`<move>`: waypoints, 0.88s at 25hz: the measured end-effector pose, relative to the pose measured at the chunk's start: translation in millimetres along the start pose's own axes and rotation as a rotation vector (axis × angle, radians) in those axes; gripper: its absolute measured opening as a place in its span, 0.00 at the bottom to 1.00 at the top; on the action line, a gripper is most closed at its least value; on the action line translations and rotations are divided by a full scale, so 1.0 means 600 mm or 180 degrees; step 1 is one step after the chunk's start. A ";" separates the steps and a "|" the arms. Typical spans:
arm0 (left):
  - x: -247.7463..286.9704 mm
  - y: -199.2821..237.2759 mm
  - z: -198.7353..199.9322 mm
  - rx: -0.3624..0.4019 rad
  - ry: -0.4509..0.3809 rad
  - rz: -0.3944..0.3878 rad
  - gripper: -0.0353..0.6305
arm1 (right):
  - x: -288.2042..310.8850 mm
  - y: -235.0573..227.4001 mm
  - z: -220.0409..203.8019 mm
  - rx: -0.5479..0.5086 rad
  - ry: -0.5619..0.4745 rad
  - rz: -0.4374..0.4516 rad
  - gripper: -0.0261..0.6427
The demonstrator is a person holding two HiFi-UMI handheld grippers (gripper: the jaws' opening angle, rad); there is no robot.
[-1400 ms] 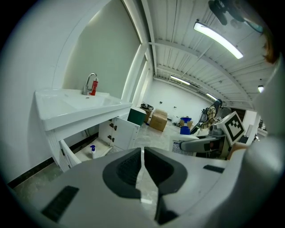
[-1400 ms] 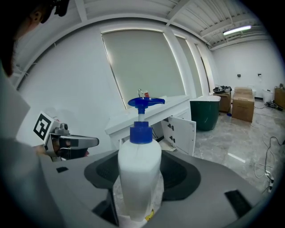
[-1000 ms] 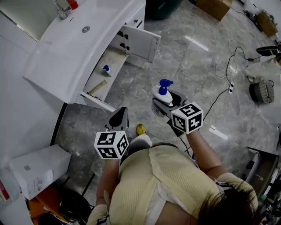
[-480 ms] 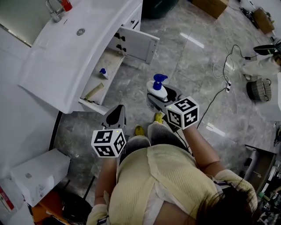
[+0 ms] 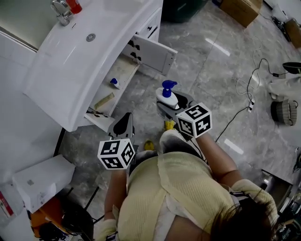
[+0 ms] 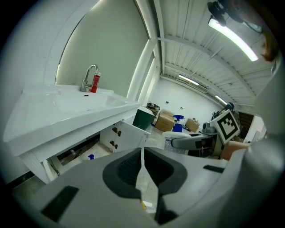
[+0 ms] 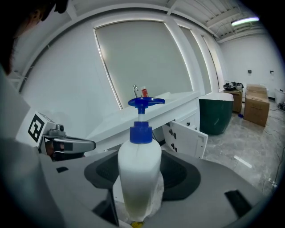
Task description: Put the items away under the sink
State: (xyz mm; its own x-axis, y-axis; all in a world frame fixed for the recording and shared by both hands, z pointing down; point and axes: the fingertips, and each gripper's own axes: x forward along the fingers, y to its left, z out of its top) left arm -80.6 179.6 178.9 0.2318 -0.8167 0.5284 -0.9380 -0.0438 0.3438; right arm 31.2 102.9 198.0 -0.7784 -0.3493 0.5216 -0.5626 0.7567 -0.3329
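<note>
A white pump bottle (image 5: 168, 97) with a blue pump head stands upright in my right gripper (image 5: 172, 109), which is shut on it; it fills the middle of the right gripper view as bottle (image 7: 139, 173) between the jaws of the right gripper (image 7: 139, 200). My left gripper (image 5: 123, 127) is shut and holds nothing; in the left gripper view the left gripper (image 6: 142, 167) shows only a thin slit. Both hang over the floor in front of the white sink vanity (image 5: 56, 70), whose cabinet door (image 5: 153, 52) stands open. On the cabinet floor lie a small blue-capped item (image 5: 114, 83) and a tan object (image 5: 104, 100).
A faucet (image 5: 61, 9) and a red item (image 5: 74, 5) sit on the sink top. A dark green bin (image 5: 181, 7) and cardboard box (image 5: 243, 10) stand beyond the vanity. A white box (image 5: 40, 181) lies at the left; cables (image 5: 249, 96) and a basket (image 5: 284, 111) at the right.
The person has stepped forward, and both grippers are a little nearer the open cabinet. The bottle stays held upright in the right gripper; the left stays shut.
</note>
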 end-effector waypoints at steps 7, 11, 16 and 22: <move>0.078 -0.010 0.024 -0.0156 0.0043 0.0294 0.14 | 0.024 -0.073 0.039 -0.0116 0.0081 0.0269 0.44; 0.114 -0.018 0.032 -0.0181 0.0082 0.0439 0.13 | 0.038 -0.110 0.050 -0.0150 0.0153 0.0409 0.44; 0.154 -0.025 0.040 -0.0301 0.0025 0.0575 0.13 | 0.057 -0.141 0.058 -0.0273 0.0227 0.0565 0.44; 0.184 -0.037 0.033 -0.0381 0.0032 0.0664 0.13 | 0.080 -0.169 0.052 -0.0301 0.0325 0.0681 0.44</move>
State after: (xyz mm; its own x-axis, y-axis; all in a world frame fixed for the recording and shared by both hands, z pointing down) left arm -39.3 78.8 214.5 0.0394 -0.7952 0.6051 -0.9288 0.1942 0.3158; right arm 42.4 -7.6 232.4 -0.8421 -0.1216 0.5254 -0.3558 0.8574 -0.3718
